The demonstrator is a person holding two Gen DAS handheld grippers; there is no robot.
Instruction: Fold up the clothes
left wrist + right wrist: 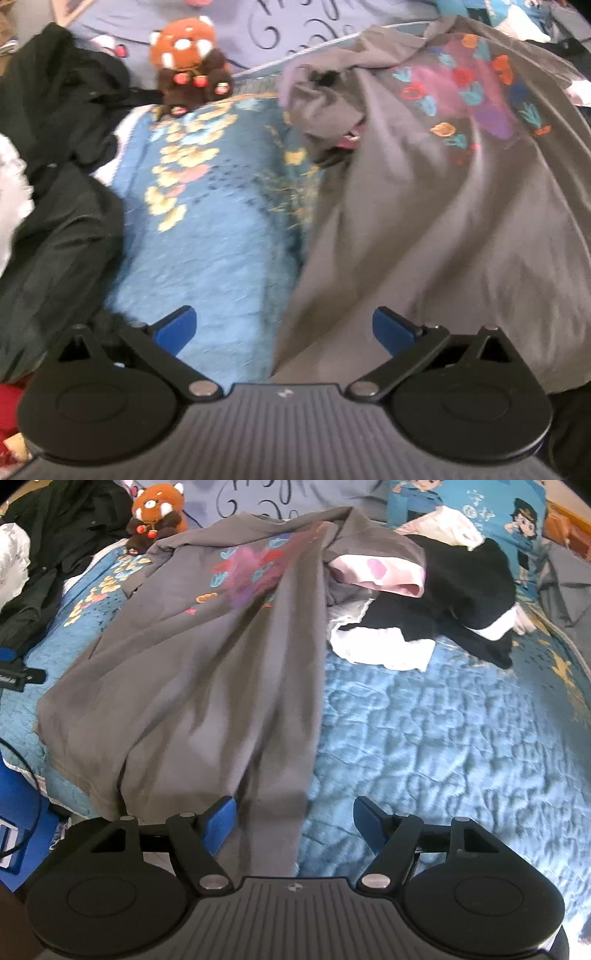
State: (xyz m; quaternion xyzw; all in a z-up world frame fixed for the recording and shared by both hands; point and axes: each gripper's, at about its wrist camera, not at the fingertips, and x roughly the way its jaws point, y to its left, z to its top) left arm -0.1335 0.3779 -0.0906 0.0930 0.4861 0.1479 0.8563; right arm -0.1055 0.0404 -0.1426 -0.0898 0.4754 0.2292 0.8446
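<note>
Left wrist view: the left gripper (283, 334) hangs over the blue quilted bedspread (207, 236) with its jaws spread wide and nothing between them, beside the left edge of the grey T-shirt (424, 229) with a flower print. The shirt lies rumpled along the bed, print up, hem nearest the cameras, probably laid out this way so each side can be taken and flattened before folding. In the right wrist view the right gripper (294, 825) has its jaws parted too; a strip of the shirt's hem runs between them, but the pads do not visibly press on it, so I judge it released rather than gripped. Deep folds run through the middle of the shirt, and the collar end is bunched up, so smoothing looks needed first. A red panda plush (190, 62) sits near the collar, and a dark jacket (55, 166) crowds the left side. On the right, a heap of black, white and pink clothes (424, 602) touches the shirt's far shoulder and may hamper spreading it.
</note>
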